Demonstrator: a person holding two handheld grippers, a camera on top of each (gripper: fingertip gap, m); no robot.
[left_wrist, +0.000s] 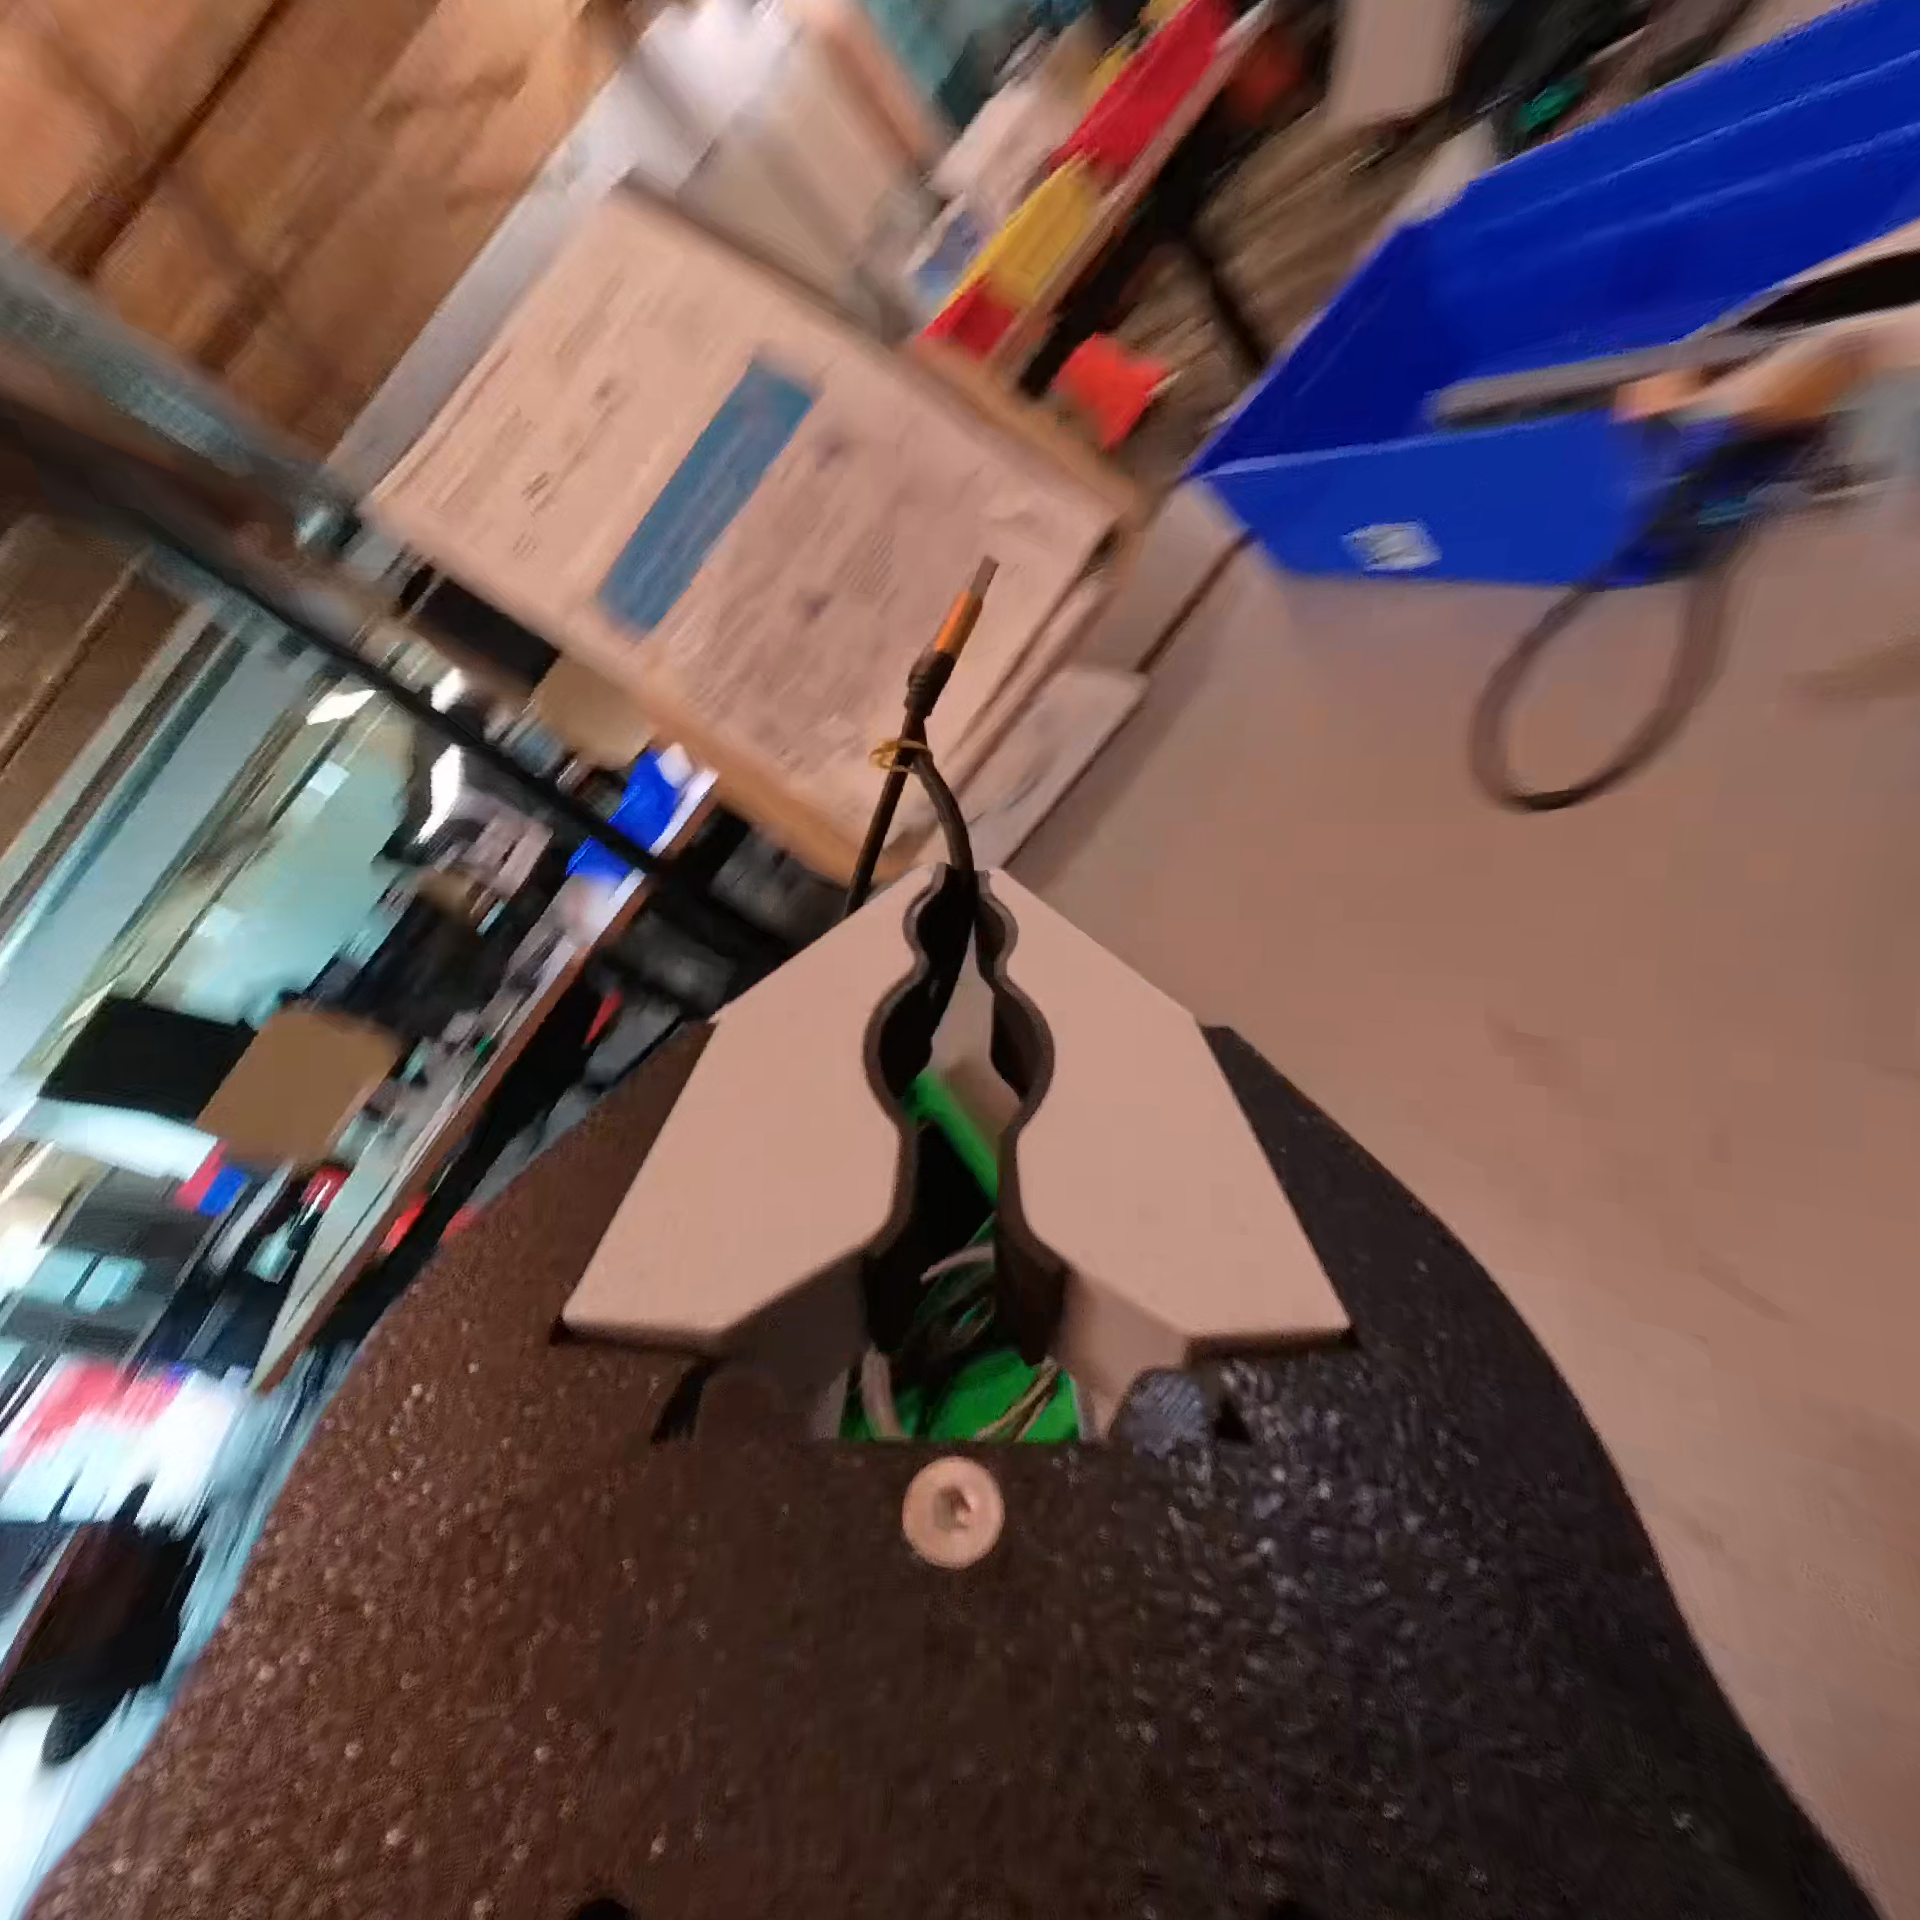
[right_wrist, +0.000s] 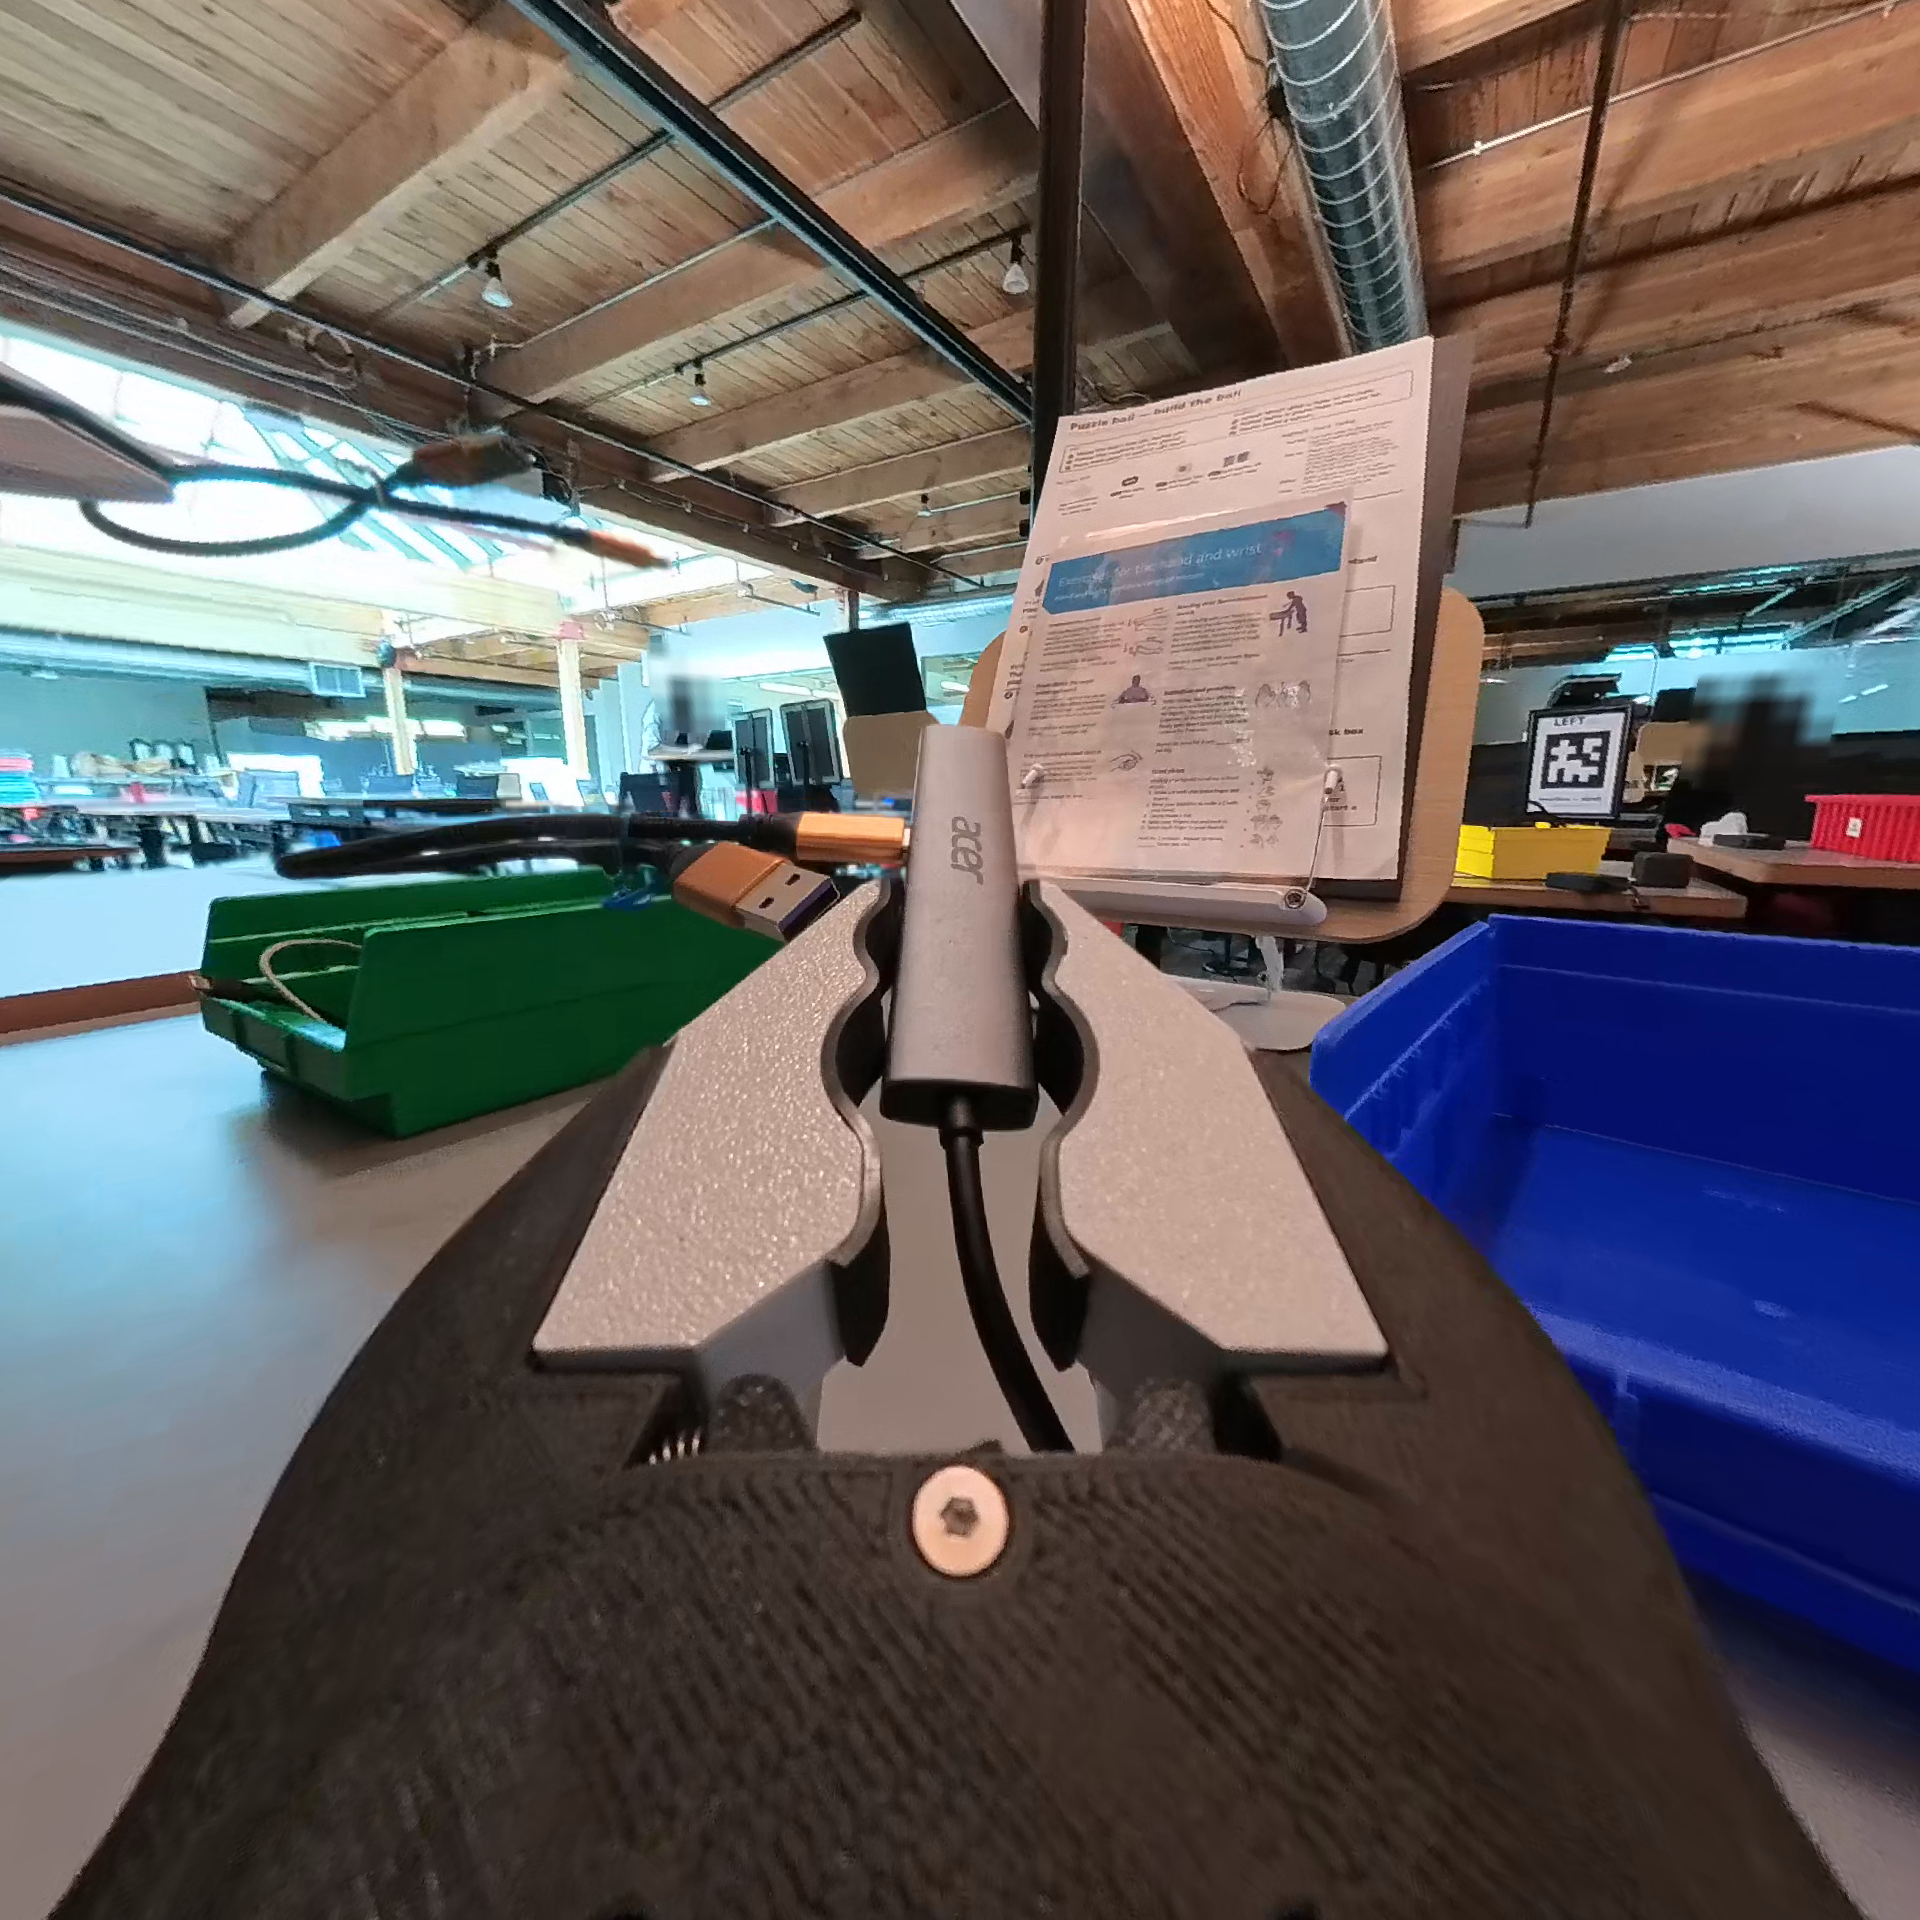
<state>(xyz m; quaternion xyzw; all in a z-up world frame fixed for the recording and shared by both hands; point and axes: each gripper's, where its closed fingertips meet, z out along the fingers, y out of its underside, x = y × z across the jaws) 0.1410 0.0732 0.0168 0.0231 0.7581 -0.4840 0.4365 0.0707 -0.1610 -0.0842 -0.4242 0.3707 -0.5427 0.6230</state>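
Note:
My left gripper is shut on a black cable tied with a yellow twist tie. The cable's orange USB plug points away from the tips. The same cable shows blurred in the air at the upper left of the right wrist view. My right gripper is shut on a grey USB hub that stands upright between the jaws, its own black cable running back. An orange plug sits in the hub's left side. A second orange USB plug lies loose beside it.
A green bin holding wires stands on the grey table at the left; it shows under the left jaws. A blue bin is at the right. A stand with printed sheets is behind. Shelves and tables lie farther off. Some 25 cm of space lies between my two pairs of fingers.

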